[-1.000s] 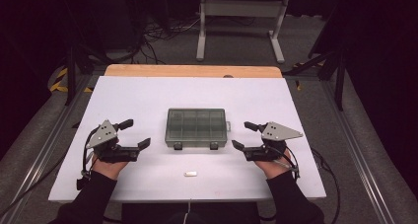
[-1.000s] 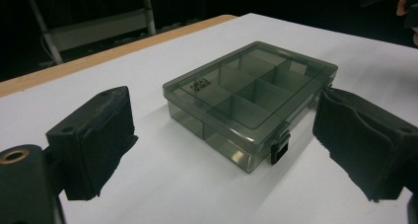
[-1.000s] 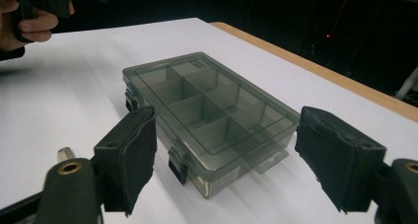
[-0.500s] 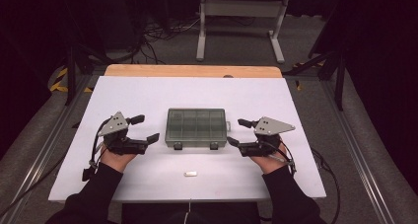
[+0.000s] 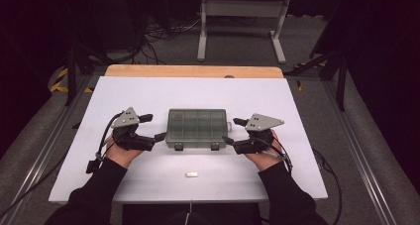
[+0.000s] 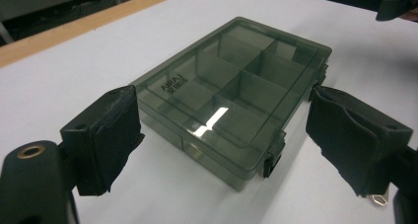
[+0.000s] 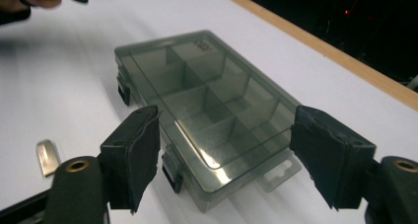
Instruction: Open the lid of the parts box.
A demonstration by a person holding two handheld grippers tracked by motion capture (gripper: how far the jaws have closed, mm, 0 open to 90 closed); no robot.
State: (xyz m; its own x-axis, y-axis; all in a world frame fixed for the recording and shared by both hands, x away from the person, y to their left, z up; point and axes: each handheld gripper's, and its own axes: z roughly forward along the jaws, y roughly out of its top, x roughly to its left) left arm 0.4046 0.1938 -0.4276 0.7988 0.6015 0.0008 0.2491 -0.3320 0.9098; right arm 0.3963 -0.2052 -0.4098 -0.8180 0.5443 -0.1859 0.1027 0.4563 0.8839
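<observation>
Centre of the white table top [image 5: 148, 93] sits the smoky translucent plastic compartment box [image 5: 197, 129], lid shut, flat on the surface, with 2 dark latches on the edge nearest the person. From the left gripper view, the box [image 6: 231, 93] shows its inner dividers through the lid, plus a small printed mark near 1 corner.

Left gripper [image 5: 155, 127] is at the box's left end, just beside it, jaws spread, padded fingers [image 6: 116, 135] apart with the box end seen between them and nothing pinched. Its jaws have just been closing a touch, with no contact on the plastic.

Right gripper [image 5: 232, 131] mirrors it at the right end, jaws standing wide; in the right gripper view the box [image 7: 207, 105] lies ahead between the black pads [image 7: 325, 155], untouched as far as I can see.

A small flat silvery metal piece [image 5: 191, 174] lies on the table in front of the box, nearer the person. A strip of wooden edge [image 5: 193, 71] runs along the far side.
</observation>
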